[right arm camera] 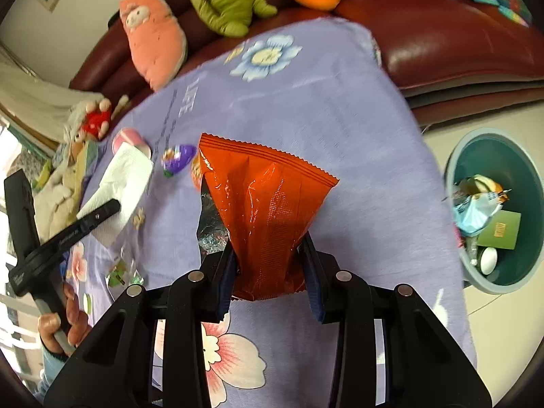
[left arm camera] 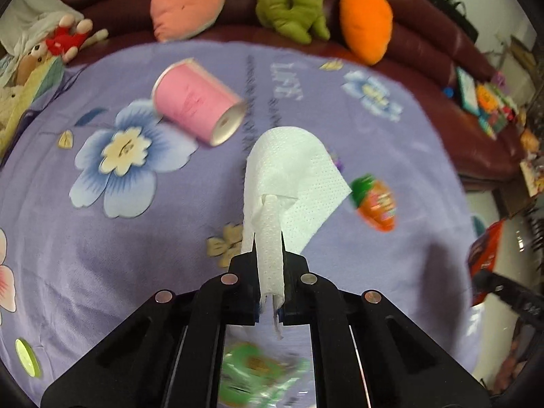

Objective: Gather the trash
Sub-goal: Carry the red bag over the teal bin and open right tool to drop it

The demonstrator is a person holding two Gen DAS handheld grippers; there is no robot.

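The lilac flowered cloth (left arm camera: 112, 255) carries the printed word "LIFE" with lines of small text beside it, too blurred to read. The left gripper (left arm camera: 268, 248) is clenched on a white paper tissue (left arm camera: 289, 173), held above the cloth. The right gripper (right arm camera: 268, 255) grasps an orange-red snack bag (right arm camera: 268, 197) by its lower end — its print is not legible. A pink can (left arm camera: 197, 102) lies on its side. A green wrapper (left arm camera: 251, 370) is half hidden behind the left gripper. The teal bin (right arm camera: 530, 170) on the floor, cut off at the edge, holds wrappers, a green card and a white egg-like thing.
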